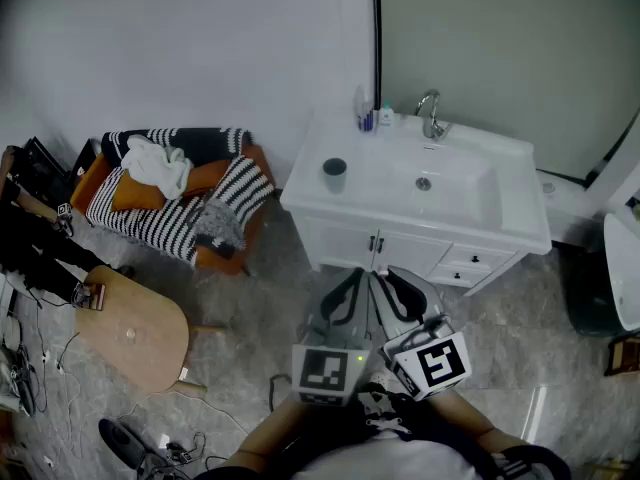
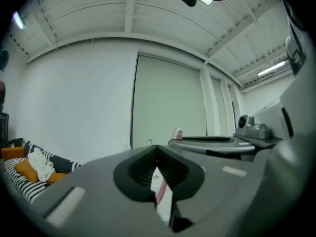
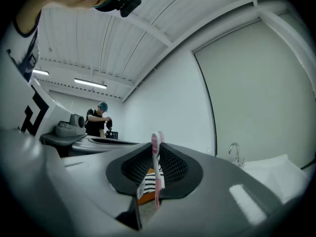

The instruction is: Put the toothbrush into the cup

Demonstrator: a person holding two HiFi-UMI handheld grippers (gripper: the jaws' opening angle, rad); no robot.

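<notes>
One toothbrush (image 3: pixel 157 174) in right gripper (image 3: pixel 156 149) — cup (image 1: pixel 334 173) near vanity edge (image 1: pixel 310 206).

Striped sofa (image 1: pixel 160 223), wooden table (image 1: pixel 135 328), white vanity (image 1: pixel 375 173)

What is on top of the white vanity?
On the vanity: a dark cup left of the basin, a faucet and small bottles at the back. Whether the cup holds anything is too small to tell.

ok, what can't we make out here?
- Toothbrush: lower end hidden by jaws of the right gripper in its view; unseen in head view.
- Cup: too small in head view to see inside; outside both gripper views.
- Left gripper: white-pink sliver between jaws in its view, held or background unclear.
</notes>
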